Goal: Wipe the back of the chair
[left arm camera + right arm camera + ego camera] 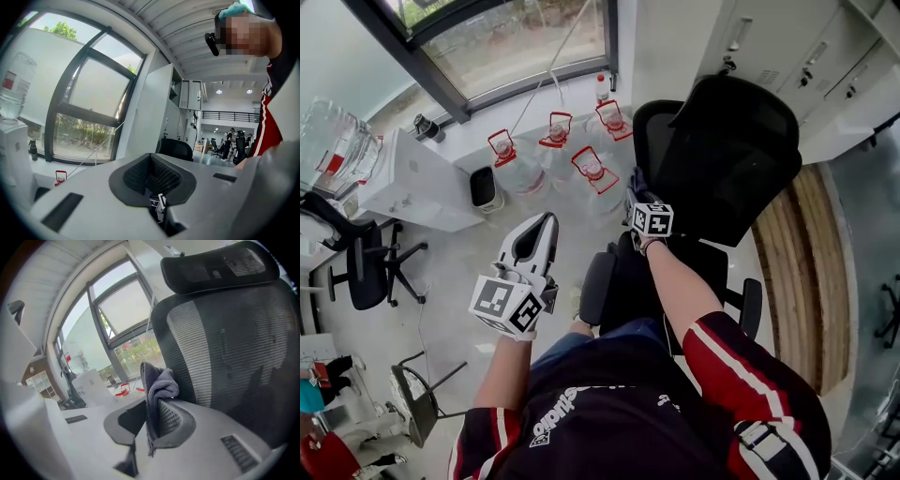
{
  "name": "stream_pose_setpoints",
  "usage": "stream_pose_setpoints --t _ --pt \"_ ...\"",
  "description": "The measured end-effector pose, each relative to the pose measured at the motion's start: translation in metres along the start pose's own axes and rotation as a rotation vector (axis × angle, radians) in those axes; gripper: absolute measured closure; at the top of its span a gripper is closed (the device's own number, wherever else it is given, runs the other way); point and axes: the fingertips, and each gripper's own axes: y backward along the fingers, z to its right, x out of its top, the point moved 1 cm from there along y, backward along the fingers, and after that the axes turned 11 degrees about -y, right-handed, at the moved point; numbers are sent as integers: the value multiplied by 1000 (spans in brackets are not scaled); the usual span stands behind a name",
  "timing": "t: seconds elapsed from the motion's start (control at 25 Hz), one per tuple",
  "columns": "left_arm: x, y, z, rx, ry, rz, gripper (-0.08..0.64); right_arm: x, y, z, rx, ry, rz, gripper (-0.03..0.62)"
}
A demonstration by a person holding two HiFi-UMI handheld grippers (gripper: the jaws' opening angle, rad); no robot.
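At the left edge of the chair back: the right tool is clamped tight on a grey cloth. The cloth stands up in a folded wad above the pads, and a thin tail hangs below them. The wad sits just beside the grey mesh. I cannot tell from either view whether it touches yet. The headrest is above, well clear of the cloth.

The left tool is held off to the side, away from the chair. Its jaws are together with nothing between them. It points toward the window and plays no part in the wipe.

Further out, the chair's seat lies between the person and the chair back. Water jugs with red handles stand on the floor by the window wall, near the chair's left side.

Judgement on the step: the wipe looks about to begin or is at an edge pass.
- Only a small wad projects past the jaws, so present its broad folded face to the mesh, not the hard jaw tips.
- Press lightly. The mesh will likely give, and the chair may roll or swivel on its base.
- Work in overlapping strokes from the headrest downward.
- If the chair turns, the free left tool could steady its frame.
- Keep the clamp firm so the cloth does not drag out.
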Motion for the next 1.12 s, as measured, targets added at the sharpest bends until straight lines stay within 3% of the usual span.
stream_pose_setpoints --t 0.24,0.52,0.84,1.12 --pt "-10 -3 -1 -14 8 -26 535 -56 9 13 -24 2 -85 535" --pt "-19 -16 -10 -44 5 -61 535 -95 9 45 -101 -81 -122 535" --pt "-24 -43 2 -93 -6 -77 537 -85 13 92 -162 -94 -109 535" --pt "-30 -57 40 -110 -9 -91 535 -74 48 157 -214 -114 -76 535"
